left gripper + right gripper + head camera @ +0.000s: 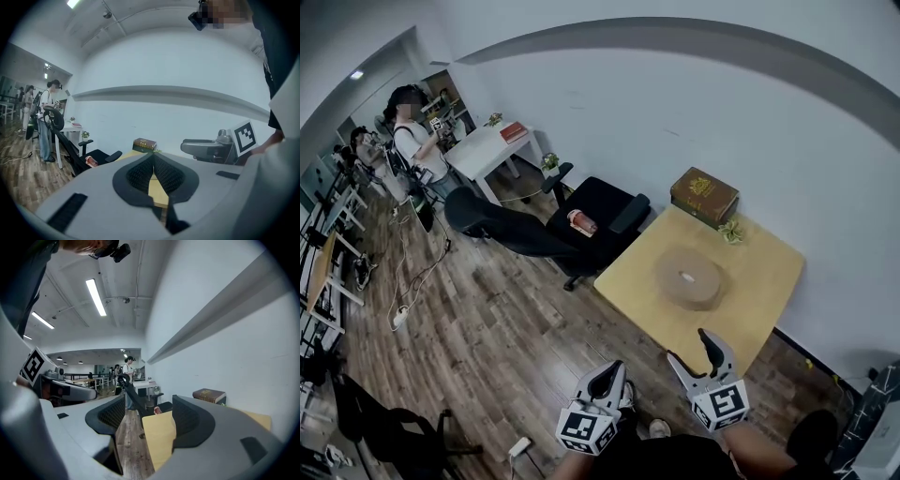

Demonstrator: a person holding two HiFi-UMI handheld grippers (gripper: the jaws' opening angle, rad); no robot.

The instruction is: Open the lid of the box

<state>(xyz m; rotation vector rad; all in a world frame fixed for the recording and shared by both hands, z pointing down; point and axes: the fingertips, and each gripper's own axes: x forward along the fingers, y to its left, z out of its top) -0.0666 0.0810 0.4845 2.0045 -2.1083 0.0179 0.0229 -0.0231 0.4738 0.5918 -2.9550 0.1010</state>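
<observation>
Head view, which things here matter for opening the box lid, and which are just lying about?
For the job: round box on the wooden table; left claw, shut; right claw, open and empty.
Lying about: brown book, small plant, black chair with a can on its seat, white desk, person standing beyond it.

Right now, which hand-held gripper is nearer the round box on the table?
Right. The right hand-held gripper hangs at the near edge of the table, facing the round box; the left hand-held gripper is farther back, over the floor.
</observation>
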